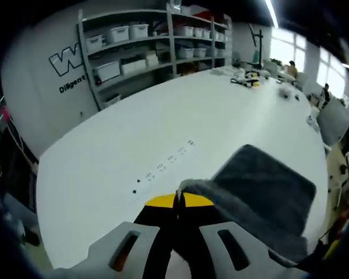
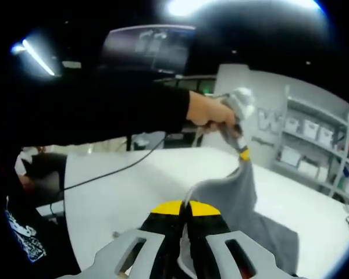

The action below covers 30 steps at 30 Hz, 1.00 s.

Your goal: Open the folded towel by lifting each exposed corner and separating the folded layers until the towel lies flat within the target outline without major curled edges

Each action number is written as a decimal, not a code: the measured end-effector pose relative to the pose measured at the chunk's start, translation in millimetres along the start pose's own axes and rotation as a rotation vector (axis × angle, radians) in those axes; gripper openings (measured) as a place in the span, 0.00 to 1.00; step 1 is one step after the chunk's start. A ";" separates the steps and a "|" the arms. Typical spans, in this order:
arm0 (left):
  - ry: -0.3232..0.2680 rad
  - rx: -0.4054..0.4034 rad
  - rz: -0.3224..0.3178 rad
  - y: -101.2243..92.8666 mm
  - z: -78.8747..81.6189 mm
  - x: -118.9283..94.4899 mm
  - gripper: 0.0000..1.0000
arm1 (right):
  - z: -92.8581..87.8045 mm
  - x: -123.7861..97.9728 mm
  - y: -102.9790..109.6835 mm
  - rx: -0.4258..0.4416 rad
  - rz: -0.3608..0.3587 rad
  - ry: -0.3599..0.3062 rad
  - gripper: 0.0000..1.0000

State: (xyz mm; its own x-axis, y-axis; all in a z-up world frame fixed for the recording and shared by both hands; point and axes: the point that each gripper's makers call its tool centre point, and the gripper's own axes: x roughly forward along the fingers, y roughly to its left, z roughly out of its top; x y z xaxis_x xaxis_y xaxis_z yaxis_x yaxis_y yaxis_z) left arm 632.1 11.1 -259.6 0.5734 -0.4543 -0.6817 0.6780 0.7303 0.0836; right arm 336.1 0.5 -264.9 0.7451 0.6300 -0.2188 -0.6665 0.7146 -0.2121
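The dark grey towel (image 1: pixel 262 180) lies partly on the white table (image 1: pixel 134 133), with one corner lifted. My left gripper (image 1: pixel 178 200) has its yellow-tipped jaws shut on that raised corner. In the right gripper view the towel (image 2: pixel 235 192) hangs like a tent between both grippers. There the left gripper (image 2: pixel 244 156), held by a hand (image 2: pixel 206 113), pinches the top corner high above the table. My right gripper (image 2: pixel 184 207) is shut on a lower edge of the towel, close to the camera.
Small black marks (image 1: pixel 163 165) dot the table left of the towel. Shelves with white bins (image 1: pixel 139 46) stand behind the table, and small objects (image 1: pixel 247 78) lie at its far end. A black-sleeved arm (image 2: pixel 104 110) and a cable (image 2: pixel 116 171) cross the right gripper view.
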 end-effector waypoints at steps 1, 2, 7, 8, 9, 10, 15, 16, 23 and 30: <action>0.003 0.005 0.003 5.8 0.9 0.5 0.01 | -0.6 1.9 1.4 -0.001 0.004 0.002 0.00; 0.002 0.008 0.006 9.6 1.8 0.3 0.01 | -0.9 3.3 2.4 -0.002 0.007 0.003 0.00; -0.001 0.015 0.016 13.0 -0.1 -3.5 0.01 | 0.5 6.9 7.1 -0.006 0.019 0.002 0.00; 0.001 0.015 0.022 16.4 1.3 -2.8 0.01 | 0.9 7.3 7.9 -0.007 0.021 0.002 0.00; 0.002 0.016 0.024 17.4 1.6 -2.8 0.01 | 1.2 7.6 8.2 -0.008 0.021 0.001 0.00; 0.002 0.016 0.026 14.1 -0.9 -5.0 0.01 | 1.6 8.2 9.0 -0.008 0.022 0.000 0.00; -0.014 0.010 0.020 11.1 -1.8 -10.0 0.01 | 3.1 9.3 11.1 -0.011 0.023 -0.005 0.00; -0.015 0.012 0.021 9.6 -4.5 -11.3 0.01 | 3.2 9.8 11.7 -0.013 0.023 -0.004 0.00; -0.018 0.001 0.020 16.7 -13.4 -15.5 0.01 | 2.8 13.2 16.2 -0.023 0.029 0.003 0.00; -0.032 -0.023 0.001 27.4 -23.6 -18.4 0.01 | 5.7 19.7 25.7 -0.034 0.044 0.006 0.00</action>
State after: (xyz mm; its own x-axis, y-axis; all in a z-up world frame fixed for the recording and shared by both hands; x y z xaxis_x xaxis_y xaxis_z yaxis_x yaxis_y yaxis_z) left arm 629.4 51.5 -261.9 0.5889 -0.4692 -0.6581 0.6666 0.7424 0.0671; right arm 333.8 33.0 -269.2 0.7150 0.6587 -0.2344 -0.6991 0.6755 -0.2345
